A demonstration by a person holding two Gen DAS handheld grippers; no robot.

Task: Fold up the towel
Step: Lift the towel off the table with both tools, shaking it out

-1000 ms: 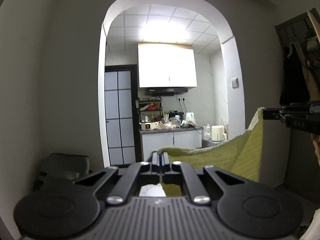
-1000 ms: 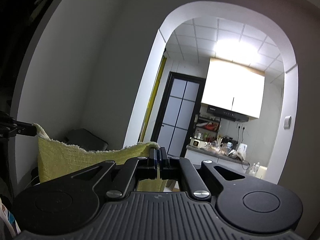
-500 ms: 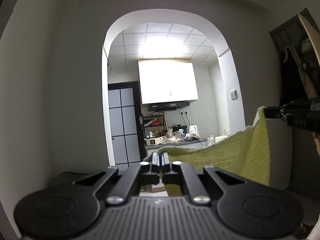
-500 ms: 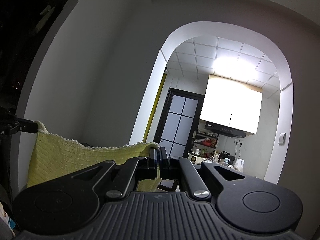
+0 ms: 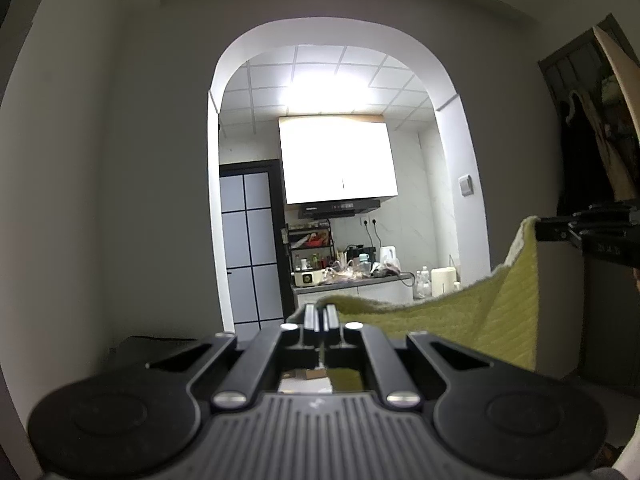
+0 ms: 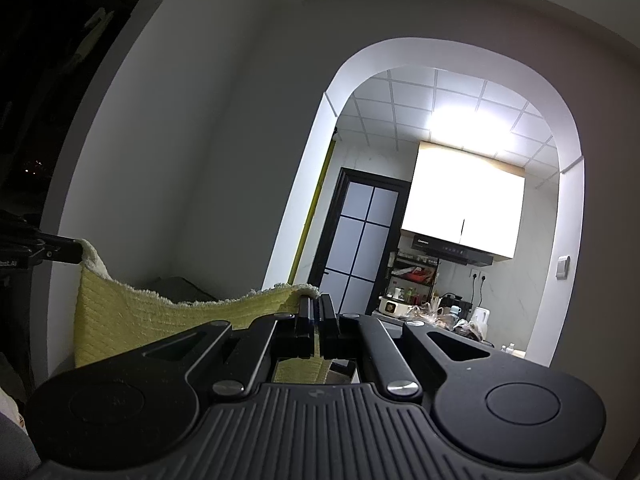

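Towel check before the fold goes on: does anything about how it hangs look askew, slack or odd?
Nothing serious. The yellow towel hangs between the left gripper and right gripper, each shut on a top corner. Its top edge sags between them instead of being taut. No tears or stains show; its lower part is hidden.

Towel (image 5: 460,316) spans between left (image 5: 320,316) and right (image 6: 316,312) hand-held grippers.

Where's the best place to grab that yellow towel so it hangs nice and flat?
By its two top corners, from the outer sides. The fuzzy yellow terry towel hangs between both tongs: left tongs shut on one corner, right tongs on the other. Its top edge sags between them, so wider apart would probably flatten it.
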